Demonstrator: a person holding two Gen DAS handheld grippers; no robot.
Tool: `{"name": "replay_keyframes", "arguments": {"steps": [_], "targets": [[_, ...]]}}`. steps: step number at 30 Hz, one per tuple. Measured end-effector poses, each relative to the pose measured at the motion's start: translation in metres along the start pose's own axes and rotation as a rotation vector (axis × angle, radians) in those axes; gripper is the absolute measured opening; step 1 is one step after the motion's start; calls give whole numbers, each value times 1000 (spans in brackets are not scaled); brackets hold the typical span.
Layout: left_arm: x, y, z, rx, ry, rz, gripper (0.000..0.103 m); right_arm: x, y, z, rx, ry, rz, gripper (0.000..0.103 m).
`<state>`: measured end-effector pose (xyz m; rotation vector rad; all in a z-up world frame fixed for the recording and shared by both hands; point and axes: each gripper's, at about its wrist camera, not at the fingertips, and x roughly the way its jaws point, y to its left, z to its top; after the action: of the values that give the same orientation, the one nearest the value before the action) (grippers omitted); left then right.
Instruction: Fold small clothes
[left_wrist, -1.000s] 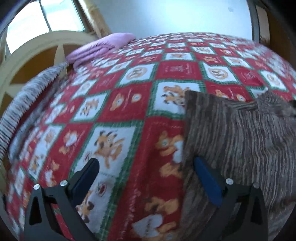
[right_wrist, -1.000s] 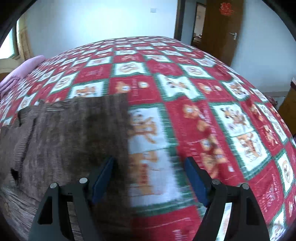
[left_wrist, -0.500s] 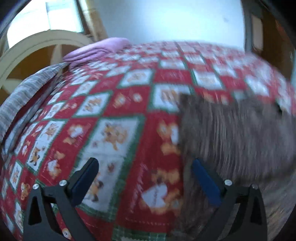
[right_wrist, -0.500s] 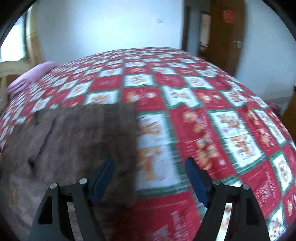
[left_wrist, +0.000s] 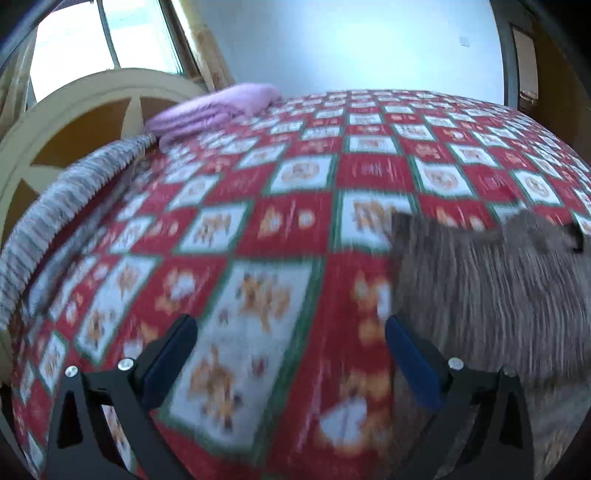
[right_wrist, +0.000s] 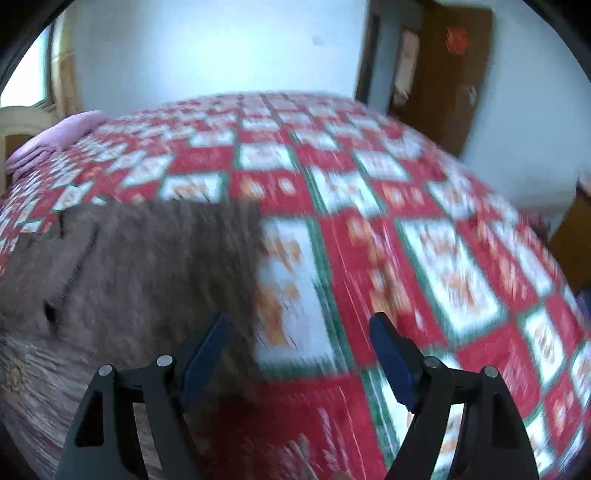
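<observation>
A bed (left_wrist: 295, 177) fills both views, covered by a red, white and green checked quilt (right_wrist: 424, 240) printed with little animals; a curved cream headboard (left_wrist: 92, 92) and a folded lilac blanket (left_wrist: 218, 107) sit at its far left, a brown door (right_wrist: 454, 74) to the right. On the quilt lies the brown striped garment (right_wrist: 147, 266), spread mostly flat, with one straight side edge towards each camera. It looks partly folded at most; I judge further folds remain. The left gripper (left_wrist: 291, 350) hovers at its left edge, jaws wide apart and holding nothing. The right gripper (right_wrist: 299, 350) hovers at its right edge, likewise wide and empty.
</observation>
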<state>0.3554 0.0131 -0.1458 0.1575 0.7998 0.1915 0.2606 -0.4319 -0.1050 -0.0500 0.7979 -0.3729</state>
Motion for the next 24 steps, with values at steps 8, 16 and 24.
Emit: {"name": "replay_keyframes", "arguments": {"steps": [8, 16, 24], "targets": [[50, -25, 8, 91, 64, 71, 103, 85, 9, 37, -13, 142, -20, 78], [47, -15, 1, 27, 69, 62, 103, 78, -28, 19, 110, 90, 27, 79], [26, 16, -16, -69, 84, -48, 103, 57, -44, 3, 159, 95, 146, 80]]}}
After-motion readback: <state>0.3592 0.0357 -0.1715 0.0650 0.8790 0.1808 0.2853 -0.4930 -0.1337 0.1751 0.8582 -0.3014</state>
